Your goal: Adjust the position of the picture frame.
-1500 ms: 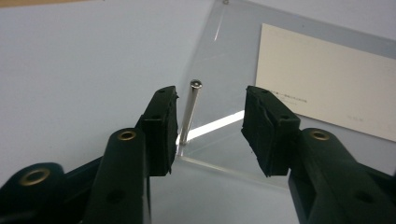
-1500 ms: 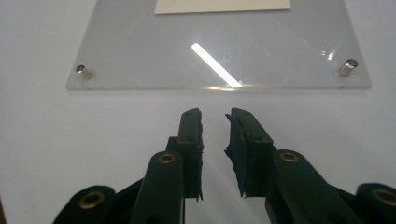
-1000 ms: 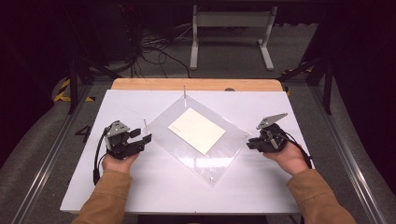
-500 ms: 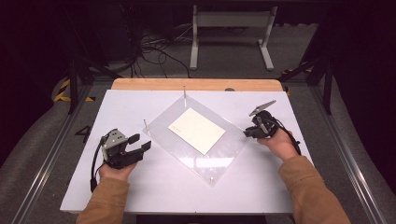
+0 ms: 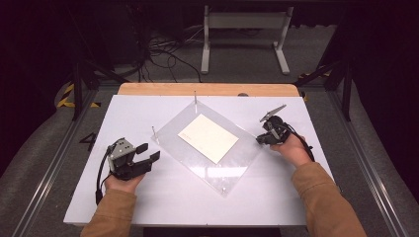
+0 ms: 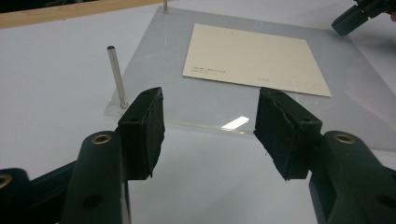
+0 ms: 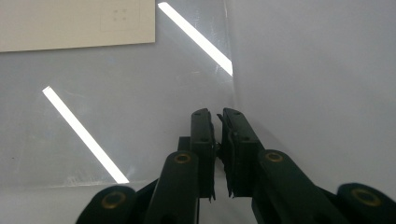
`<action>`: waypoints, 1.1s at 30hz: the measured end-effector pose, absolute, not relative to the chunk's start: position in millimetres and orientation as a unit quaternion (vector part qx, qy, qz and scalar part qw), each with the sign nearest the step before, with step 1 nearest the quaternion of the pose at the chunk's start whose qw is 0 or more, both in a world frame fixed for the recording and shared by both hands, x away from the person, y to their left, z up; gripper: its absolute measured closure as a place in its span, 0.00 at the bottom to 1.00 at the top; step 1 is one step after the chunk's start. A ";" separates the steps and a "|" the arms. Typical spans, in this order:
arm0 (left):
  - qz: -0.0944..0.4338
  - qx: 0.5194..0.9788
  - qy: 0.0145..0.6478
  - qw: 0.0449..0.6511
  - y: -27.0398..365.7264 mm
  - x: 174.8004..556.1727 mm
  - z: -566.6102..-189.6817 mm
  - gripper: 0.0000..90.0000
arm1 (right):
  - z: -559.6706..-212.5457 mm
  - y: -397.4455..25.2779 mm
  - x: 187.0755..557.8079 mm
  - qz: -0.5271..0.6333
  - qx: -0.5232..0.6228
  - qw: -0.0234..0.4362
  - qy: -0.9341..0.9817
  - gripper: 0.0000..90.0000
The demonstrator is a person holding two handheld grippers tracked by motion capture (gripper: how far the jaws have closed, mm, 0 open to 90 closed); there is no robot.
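A clear acrylic plate [image 5: 210, 170] lies turned at an angle on the white table [image 5: 276, 202], with a cream card [image 5: 207, 137] on it. Thin metal pins [image 5: 153, 132] stand at two of its corners. My left gripper [image 5: 149, 151] is open just off the plate's near-left edge, its jaws wide apart and holding nothing [image 6: 210, 116]; ahead of it are the pin [image 6: 116, 74] and the card [image 6: 254, 58]. My right gripper [image 5: 260, 138] is shut at the plate's right corner. Its tips [image 7: 219, 116] point down at the plate's edge [image 7: 140, 93], below the card [image 7: 74, 23].
A wooden strip [image 5: 207, 89] runs along the table's far edge. Beyond it are cables and a metal stand [image 5: 244, 29] on the floor. The second pin [image 5: 195, 96] stands at the plate's far corner. Bare white tabletop lies on both sides of the plate.
My right gripper has moved away from the person and slightly left, up to the plate's right corner. My left gripper has drawn back a little toward the person.
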State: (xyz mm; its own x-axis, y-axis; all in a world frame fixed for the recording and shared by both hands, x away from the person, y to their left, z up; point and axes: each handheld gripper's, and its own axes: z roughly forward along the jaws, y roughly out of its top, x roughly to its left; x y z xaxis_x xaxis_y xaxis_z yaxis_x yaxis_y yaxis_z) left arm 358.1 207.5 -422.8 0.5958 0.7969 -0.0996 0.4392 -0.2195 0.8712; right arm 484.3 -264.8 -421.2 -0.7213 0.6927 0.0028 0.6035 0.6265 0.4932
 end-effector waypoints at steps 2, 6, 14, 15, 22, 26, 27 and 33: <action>0.190 0.758 0.407 0.473 207.3 358.3 -423.0 0.47 | -421.0 -264.8 485.0 0.236 0.361 0.092 0.898 0.92; 0.190 0.757 0.408 0.474 206.9 358.5 -423.9 0.47 | -420.5 -264.2 485.7 0.233 0.358 0.090 0.900 0.93; 0.185 0.754 0.414 0.476 211.3 358.5 -424.5 0.47 | -418.0 -254.0 474.9 0.203 0.322 0.095 0.920 0.94; 0.184 0.754 0.414 0.475 211.9 358.6 -424.7 0.47 | -418.0 -253.6 472.1 0.203 0.318 0.095 0.921 0.94; 0.174 0.762 0.409 0.471 209.8 358.5 -428.0 0.45 | -418.3 -248.1 439.9 0.198 0.277 0.090 0.936 0.94; 0.165 0.769 0.407 0.464 207.4 358.7 -430.7 0.44 | -418.6 -242.7 417.6 0.197 0.246 0.082 0.946 0.94; 0.164 0.771 0.407 0.462 207.6 358.8 -431.4 0.44 | -418.7 -241.9 414.2 0.197 0.243 0.079 0.947 0.94; 0.147 0.776 0.411 0.455 207.1 357.3 -437.4 0.42 | -420.0 -236.2 389.5 0.206 0.229 0.068 0.949 0.94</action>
